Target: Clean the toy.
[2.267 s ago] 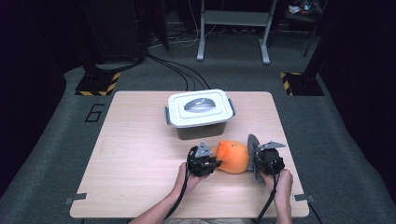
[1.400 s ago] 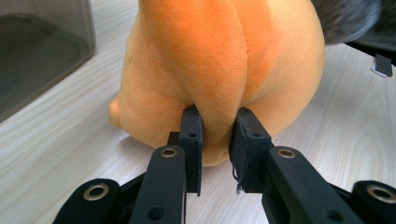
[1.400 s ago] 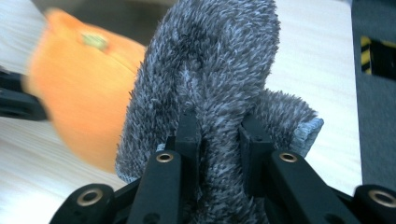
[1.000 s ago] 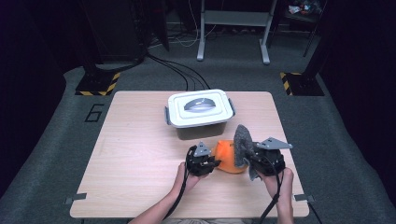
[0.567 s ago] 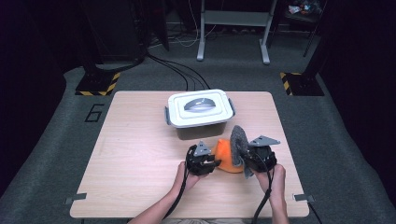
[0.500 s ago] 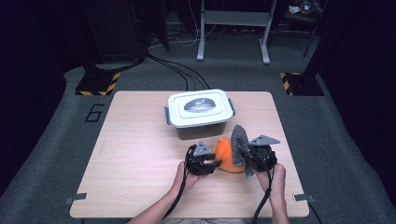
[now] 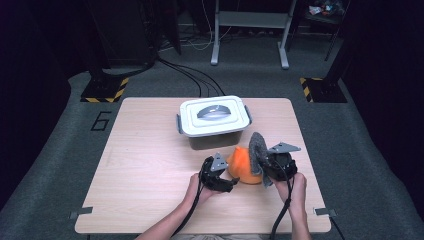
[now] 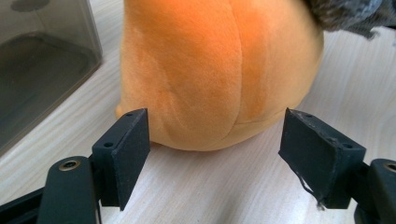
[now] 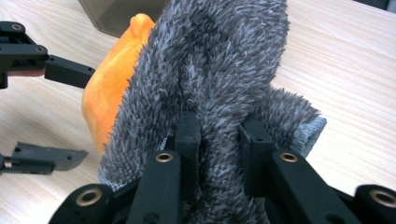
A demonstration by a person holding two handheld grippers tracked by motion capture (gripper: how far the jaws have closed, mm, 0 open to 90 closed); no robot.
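Since the earlier frame I've brought the right gripper (image 7: 264, 165) and its grey fuzzy cloth (image 9: 210, 88) in against the orange plush ball (image 7: 242, 166), fingers clamped on a fold so the pile faces the toy for wiping. My left gripper (image 8: 219, 149) waits with fingers wide, straddling the ball's base without touching, ready to steady it on the surface (image 7: 150, 160) just in front of the lidded bin (image 7: 214, 116).

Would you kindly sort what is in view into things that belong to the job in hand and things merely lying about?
In the job: grey fuzzy cloth, clamped in the right gripper; orange plush toy, between the open left gripper jaws.
Lying about: lidded white box.
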